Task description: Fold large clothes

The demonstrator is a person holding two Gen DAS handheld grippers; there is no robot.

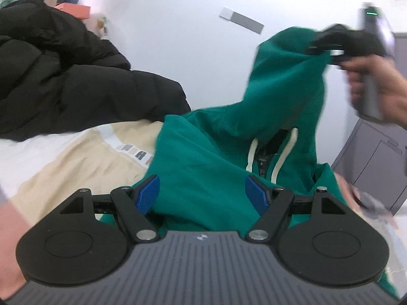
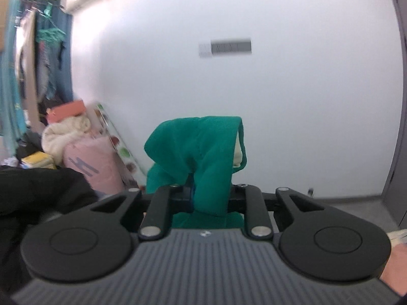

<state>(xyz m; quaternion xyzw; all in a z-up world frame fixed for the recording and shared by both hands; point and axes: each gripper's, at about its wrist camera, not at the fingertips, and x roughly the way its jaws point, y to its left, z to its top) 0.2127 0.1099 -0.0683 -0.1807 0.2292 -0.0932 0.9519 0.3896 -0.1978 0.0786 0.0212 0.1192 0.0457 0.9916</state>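
White walls close in behind a bed (image 1: 63, 157) covered with a cream and white sheet, and a black puffer jacket (image 1: 63, 76) is heaped at its far left. On the bed, in front of the jacket, lies the green hoodie (image 1: 203, 172), chest side up with its zip and pale drawstrings (image 1: 282, 152) showing. The right claw (image 1: 328, 49) is closed tight on the rim of the hood (image 1: 285, 76) and holds it lifted well above the body of the garment; the right wrist view shows the green cloth bunched and pinched between the jaws (image 2: 211, 190). The left claw (image 1: 203, 193) hangs spread wide over the chest area, its blue pads (image 1: 148, 193) to either side of a raised fold, holding nothing. The hoodie looks like thick fleece: soft, limp, fairly weighty for a garment, not slippery, and likely to sag and drag wherever it is unsupported. Good places to grip are probably the seamed edges, such as the hood rim, shoulders, cuffs or hem, where the cloth is doubled. Its long axis seems to run from the left claw away toward the far wall, hood end farthest and raised up to the right; the hem is out of sight beneath the claw.
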